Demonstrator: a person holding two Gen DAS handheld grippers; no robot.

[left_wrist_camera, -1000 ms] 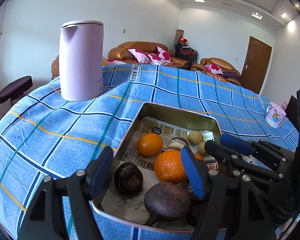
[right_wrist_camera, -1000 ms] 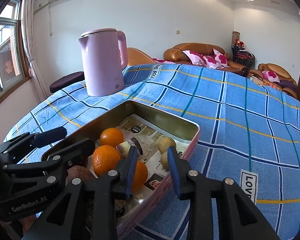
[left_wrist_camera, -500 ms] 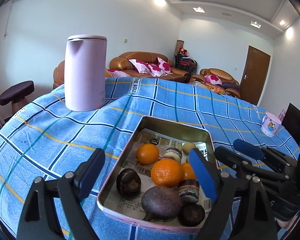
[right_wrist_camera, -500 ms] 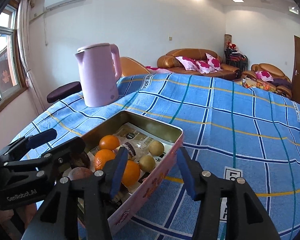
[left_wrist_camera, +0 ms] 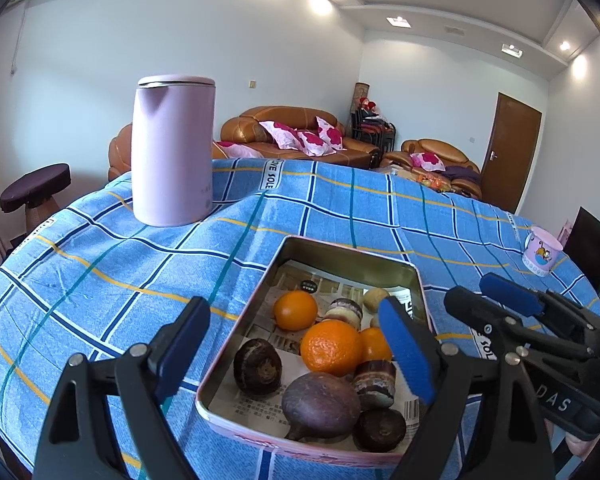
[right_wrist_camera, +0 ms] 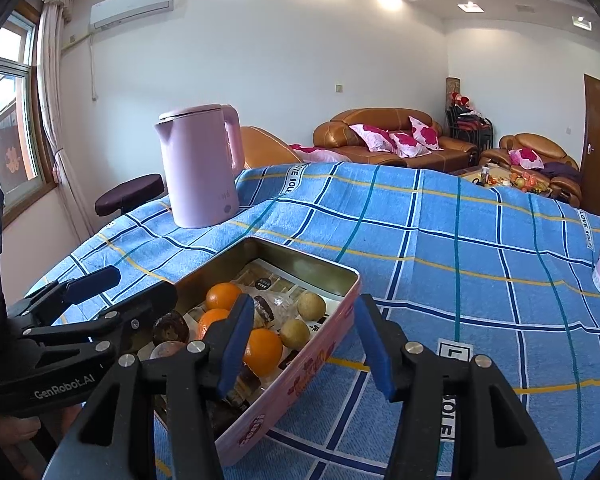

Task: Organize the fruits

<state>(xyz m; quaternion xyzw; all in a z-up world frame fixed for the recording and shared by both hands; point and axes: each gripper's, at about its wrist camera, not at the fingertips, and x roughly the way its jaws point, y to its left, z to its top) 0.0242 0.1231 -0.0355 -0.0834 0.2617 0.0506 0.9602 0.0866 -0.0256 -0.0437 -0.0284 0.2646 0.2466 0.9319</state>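
A pink metal tin (left_wrist_camera: 276, 264) lined with newspaper sits on the blue checked tablecloth. It holds three oranges (left_wrist_camera: 330, 346), several dark brown fruits (left_wrist_camera: 258, 364), a large purple-brown one (left_wrist_camera: 320, 404) and small tan fruits (right_wrist_camera: 310, 306). My left gripper (left_wrist_camera: 296, 352) is open and empty, raised above the tin's near end. My right gripper (right_wrist_camera: 306, 344) is open and empty, its fingers either side of the tin's right wall (right_wrist_camera: 312, 364). Each gripper shows in the other's view, the right one (left_wrist_camera: 488, 296) and the left one (right_wrist_camera: 136, 286).
A tall pink kettle (left_wrist_camera: 172, 152) stands at the back left of the table. A small pink cup (left_wrist_camera: 542, 252) sits at the right edge. A dark stool (left_wrist_camera: 36, 188) stands beyond the table's left side. Sofas stand behind.
Both grippers have pulled back and up from the tin. The right gripper's jaws have opened wider. The fruits have stayed in the tin.
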